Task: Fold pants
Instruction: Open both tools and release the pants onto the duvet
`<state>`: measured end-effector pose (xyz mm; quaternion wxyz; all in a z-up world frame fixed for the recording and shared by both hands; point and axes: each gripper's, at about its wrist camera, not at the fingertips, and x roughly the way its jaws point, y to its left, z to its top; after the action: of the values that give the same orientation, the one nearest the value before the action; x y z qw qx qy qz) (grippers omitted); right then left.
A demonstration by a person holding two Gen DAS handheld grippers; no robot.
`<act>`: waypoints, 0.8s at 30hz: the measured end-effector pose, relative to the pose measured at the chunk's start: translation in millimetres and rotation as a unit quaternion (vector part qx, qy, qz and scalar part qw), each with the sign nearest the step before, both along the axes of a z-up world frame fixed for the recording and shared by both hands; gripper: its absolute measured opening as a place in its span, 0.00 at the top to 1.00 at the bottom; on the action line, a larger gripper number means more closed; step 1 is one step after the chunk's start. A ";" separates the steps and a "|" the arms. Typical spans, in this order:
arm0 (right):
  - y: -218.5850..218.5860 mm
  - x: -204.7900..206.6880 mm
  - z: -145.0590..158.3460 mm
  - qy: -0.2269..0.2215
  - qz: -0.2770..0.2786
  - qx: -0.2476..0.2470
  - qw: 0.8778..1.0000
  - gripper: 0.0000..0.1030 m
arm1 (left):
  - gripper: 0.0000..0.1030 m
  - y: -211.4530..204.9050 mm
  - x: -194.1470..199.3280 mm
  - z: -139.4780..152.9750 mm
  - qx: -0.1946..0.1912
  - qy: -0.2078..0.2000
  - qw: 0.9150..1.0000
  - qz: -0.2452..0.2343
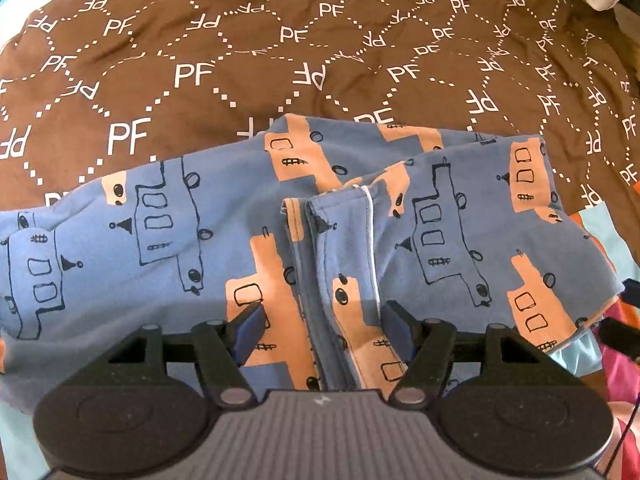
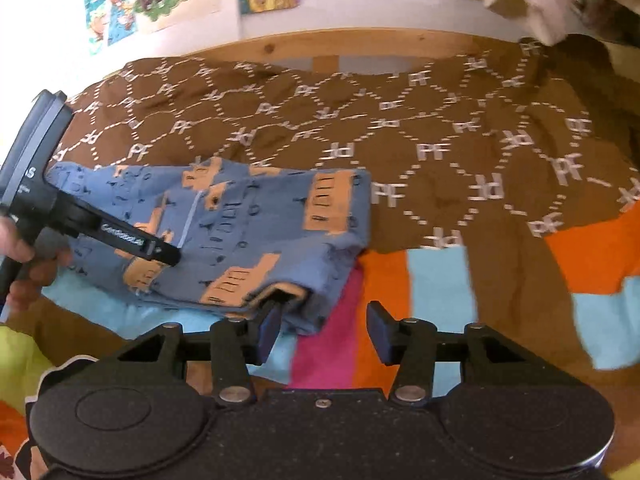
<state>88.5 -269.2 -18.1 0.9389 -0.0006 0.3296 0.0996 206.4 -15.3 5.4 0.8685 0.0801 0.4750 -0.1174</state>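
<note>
On the bed, over a brown blanket (image 1: 200,60) printed with white letters, the pants (image 1: 320,220) lie partly folded, blue with orange vehicle shapes. Their long axis runs left to right across both wrist views. The near edge rests on a striped sheet (image 2: 432,280) of orange, pink and pale blue.

The left tool (image 1: 320,330) hangs directly over the middle of the pants, where two hemmed edges and a white seam meet. Its fingers stand apart with cloth below and between them, but the pads do not appear to press on it. It is the nearer one to the garment's centre.

The right tool (image 2: 320,332) sits at the pants' near right corner. Its fingers stand apart and grip nothing. The left finger is just beside, perhaps touching, the folded corner, while the right finger is over bare sheet. The pants lie ahead and to its left.

The coming move probably turns on that corner, since the right tool has only to shift left to take it.

The right wrist view is motion-blurred, so contact at the corner cannot be settled. The pants' left end is cut off, and how many layers are stacked is unclear.
</note>
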 end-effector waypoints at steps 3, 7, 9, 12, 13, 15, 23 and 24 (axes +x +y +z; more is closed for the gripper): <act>10.0 4.2 -2.0 -0.011 -0.005 -0.023 1.000 0.69 | 0.31 -0.3 0.6 -0.7 -0.001 0.001 1.000 0.002; 5.4 0.2 -3.3 -0.014 -0.046 -0.081 0.996 0.87 | 0.29 -1.5 0.7 -2.1 0.001 0.000 1.000 0.003; 5.0 -8.2 -1.1 -0.021 -0.054 -0.125 0.991 0.88 | 0.29 -2.3 1.0 -3.3 0.005 0.000 1.000 0.001; -3.0 -16.2 3.1 -0.011 -0.047 -0.137 0.989 0.80 | 0.28 -1.9 1.6 -3.8 0.003 0.000 1.000 0.000; -8.2 -17.7 6.3 -0.013 -0.053 -0.125 0.991 0.79 | 0.28 -1.7 2.0 -3.8 0.003 0.001 1.000 -0.002; -11.2 -14.4 13.1 -0.022 -0.050 -0.111 0.992 0.74 | 0.28 -0.9 2.4 -4.2 0.002 0.001 1.000 -0.004; 12.1 43.9 -7.6 -0.027 -0.019 -0.139 0.990 0.59 | 0.26 -1.0 1.9 -4.6 0.003 -0.005 1.000 -0.002; 7.8 45.1 -14.4 -0.018 -0.027 -0.156 0.987 0.58 | 0.25 -0.7 1.8 -4.9 0.004 -0.006 1.000 -0.003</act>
<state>133.6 -261.4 -32.4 0.9354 -0.1404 0.3237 0.0214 208.2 -16.0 0.6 0.8705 0.0852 0.4703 -0.1175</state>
